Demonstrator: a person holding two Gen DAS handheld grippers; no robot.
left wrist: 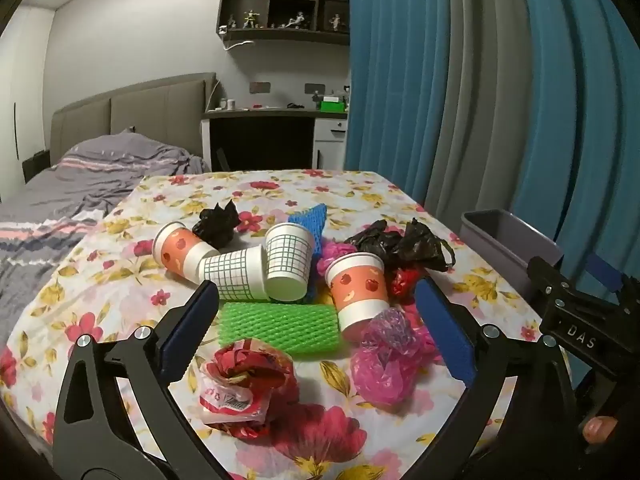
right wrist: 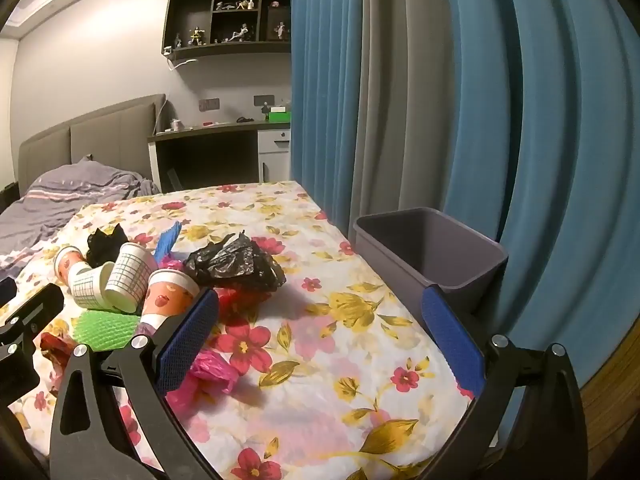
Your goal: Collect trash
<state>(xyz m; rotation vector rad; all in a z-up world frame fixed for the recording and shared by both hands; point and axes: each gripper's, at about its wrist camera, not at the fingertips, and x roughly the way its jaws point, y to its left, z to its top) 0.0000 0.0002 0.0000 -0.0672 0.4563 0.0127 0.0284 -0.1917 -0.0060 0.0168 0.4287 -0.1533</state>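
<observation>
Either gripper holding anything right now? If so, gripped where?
Nothing is held. The left gripper is open above the green foam net sleeve, pads clear of it. The right gripper is open over bare flowered tablecloth.

A home bedroom: a bed [left wrist: 100,176] with a padded headboard [left wrist: 132,114] and rumpled grey bedding fills the left of the frame, a desk [left wrist: 276,114] stands against the far wall under a figurine-filled wall shelf [left wrist: 280,4], and blue-and-grey curtains [left wrist: 460,80] cover the right.
</observation>
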